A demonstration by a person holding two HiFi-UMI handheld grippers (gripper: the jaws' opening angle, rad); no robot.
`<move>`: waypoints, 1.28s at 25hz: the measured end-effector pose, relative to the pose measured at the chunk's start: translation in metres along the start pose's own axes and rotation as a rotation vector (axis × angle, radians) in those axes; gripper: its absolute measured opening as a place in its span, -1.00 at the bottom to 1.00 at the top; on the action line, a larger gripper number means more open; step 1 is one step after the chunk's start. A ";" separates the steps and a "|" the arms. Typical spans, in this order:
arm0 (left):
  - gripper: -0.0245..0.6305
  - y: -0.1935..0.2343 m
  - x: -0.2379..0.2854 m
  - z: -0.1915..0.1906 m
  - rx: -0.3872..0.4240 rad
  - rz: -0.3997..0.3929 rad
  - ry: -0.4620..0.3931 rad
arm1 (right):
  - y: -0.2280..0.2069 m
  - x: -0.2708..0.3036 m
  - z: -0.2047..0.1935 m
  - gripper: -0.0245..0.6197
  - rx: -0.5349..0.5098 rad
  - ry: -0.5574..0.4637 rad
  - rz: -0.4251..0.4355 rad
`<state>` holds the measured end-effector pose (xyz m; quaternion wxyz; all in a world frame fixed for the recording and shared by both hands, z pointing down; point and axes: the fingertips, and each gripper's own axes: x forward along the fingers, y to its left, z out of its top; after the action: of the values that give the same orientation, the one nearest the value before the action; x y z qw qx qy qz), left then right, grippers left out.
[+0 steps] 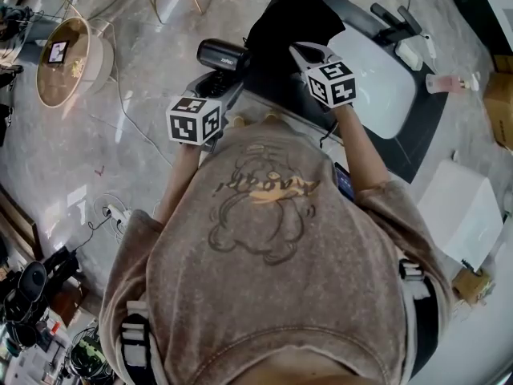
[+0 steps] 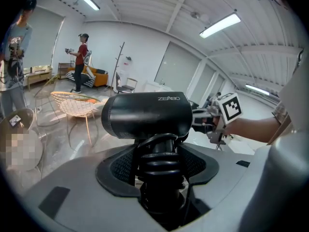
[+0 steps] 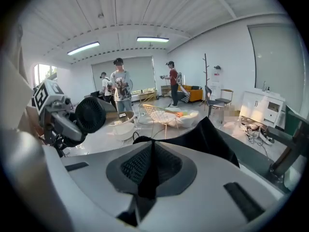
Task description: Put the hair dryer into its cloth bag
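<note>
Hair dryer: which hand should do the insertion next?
Left. The left tool grips the hair dryer by its handle, so that hand can carry it in. The right tool is shut on an edge of the cloth bag, holding it up beside the dryer.

In the head view's upper middle the hair dryer [image 1: 223,55] sits just left of the cloth bag [image 1: 288,26], a basin [image 1: 378,87] right of both, a round table [image 1: 76,85] upper left.

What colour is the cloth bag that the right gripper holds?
Plain black cloth bag, best seen in the right gripper view.
</note>
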<state>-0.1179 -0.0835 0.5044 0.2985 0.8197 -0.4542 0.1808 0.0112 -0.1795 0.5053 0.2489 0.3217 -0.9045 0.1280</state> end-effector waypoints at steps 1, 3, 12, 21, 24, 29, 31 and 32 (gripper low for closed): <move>-0.13 -0.003 0.002 -0.002 0.000 -0.009 0.007 | -0.003 -0.001 0.006 -0.86 0.001 -0.012 -0.004; -0.14 -0.008 0.004 -0.006 0.001 -0.025 0.019 | -0.008 -0.003 0.018 -0.86 0.002 -0.031 -0.007; -0.14 -0.032 0.021 -0.019 0.063 -0.124 0.095 | -0.018 0.003 0.042 -0.86 0.018 -0.059 0.022; -0.14 -0.050 0.050 -0.038 0.124 -0.218 0.192 | -0.022 0.005 0.047 -0.86 -0.002 -0.042 0.054; -0.13 -0.054 0.057 -0.043 0.130 -0.241 0.214 | -0.020 0.004 0.047 -0.86 -0.002 -0.041 0.059; -0.14 -0.060 0.071 -0.048 0.150 -0.273 0.246 | -0.016 0.002 0.044 -0.86 -0.004 -0.034 0.067; -0.14 -0.059 0.077 -0.049 0.153 -0.278 0.254 | -0.014 0.002 0.042 -0.86 -0.011 -0.029 0.076; -0.14 -0.059 0.080 -0.049 0.154 -0.278 0.258 | -0.013 0.002 0.041 -0.86 -0.017 -0.026 0.082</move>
<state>-0.0272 -0.0786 0.5676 0.3128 0.8650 -0.2794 0.2753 0.0028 -0.2062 0.4728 0.2344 0.2839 -0.9212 0.1262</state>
